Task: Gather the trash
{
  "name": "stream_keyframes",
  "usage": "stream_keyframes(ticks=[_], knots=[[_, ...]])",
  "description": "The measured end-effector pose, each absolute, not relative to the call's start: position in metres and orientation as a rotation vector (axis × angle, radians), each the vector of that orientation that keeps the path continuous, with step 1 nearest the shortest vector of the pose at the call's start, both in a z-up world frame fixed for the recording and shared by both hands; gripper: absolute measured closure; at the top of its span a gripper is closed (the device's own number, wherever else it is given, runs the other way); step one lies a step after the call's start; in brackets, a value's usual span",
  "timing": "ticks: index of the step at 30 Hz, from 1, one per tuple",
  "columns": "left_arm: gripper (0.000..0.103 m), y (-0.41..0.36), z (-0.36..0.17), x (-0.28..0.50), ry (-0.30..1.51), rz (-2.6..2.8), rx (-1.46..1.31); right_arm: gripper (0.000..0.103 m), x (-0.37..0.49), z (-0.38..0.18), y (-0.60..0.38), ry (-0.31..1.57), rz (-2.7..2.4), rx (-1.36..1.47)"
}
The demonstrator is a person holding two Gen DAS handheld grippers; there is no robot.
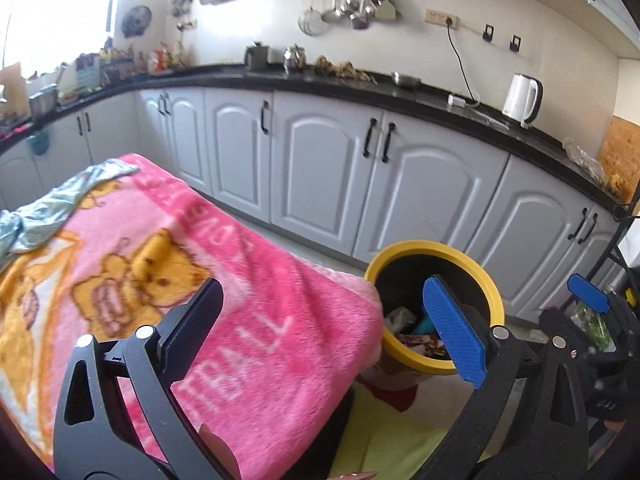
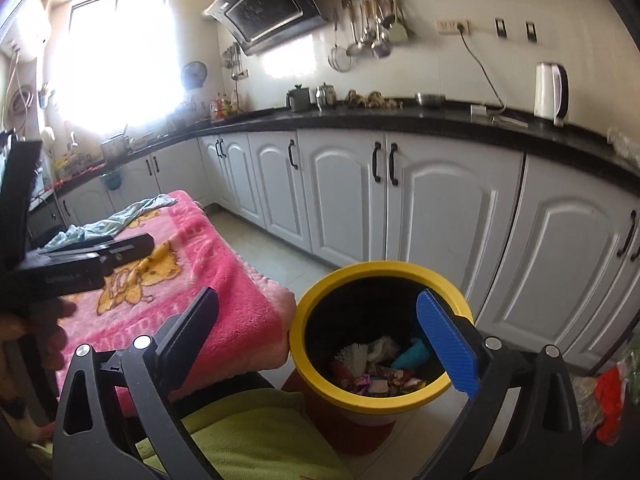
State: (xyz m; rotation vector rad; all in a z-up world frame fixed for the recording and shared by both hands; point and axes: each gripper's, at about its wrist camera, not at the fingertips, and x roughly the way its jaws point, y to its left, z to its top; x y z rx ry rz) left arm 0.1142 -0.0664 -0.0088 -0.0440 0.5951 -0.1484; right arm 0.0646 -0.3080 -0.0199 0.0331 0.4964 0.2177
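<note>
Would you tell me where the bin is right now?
The bin stands on the floor right of the pink blanket, before the white cabinets, lower centre in both views.

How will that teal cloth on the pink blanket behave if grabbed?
The teal cloth lies crumpled in loose folds, so it is probably floppy and light. It would likely drape and trail from one pinch. The fuzzy pink blanket beneath may drag on it.

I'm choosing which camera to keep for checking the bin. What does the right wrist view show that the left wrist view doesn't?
Only the right wrist view shows the whole bin mouth with the trash inside, and the window. Only the left wrist view shows the right gripper from outside, at the frame's right edge. Both share the yellow-rimmed bin beside the pink blanket, the white kettle, and open, empty jaws.
</note>
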Motion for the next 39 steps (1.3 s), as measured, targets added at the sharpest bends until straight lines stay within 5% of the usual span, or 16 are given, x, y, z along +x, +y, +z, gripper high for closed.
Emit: stream_keyframes(ticks=[14, 39], knots=[[0.011, -0.041, -0.015, 0.050, 0.440, -0.025, -0.053, 0.006, 0.003, -0.014, -0.273, 0.275, 0.183, -0.063], [0.011, -0.054, -0.016, 0.023, 0.346, -0.063, -0.029, 0.006, -0.023, -0.018, -0.268, 0.230, 0.158, -0.094]])
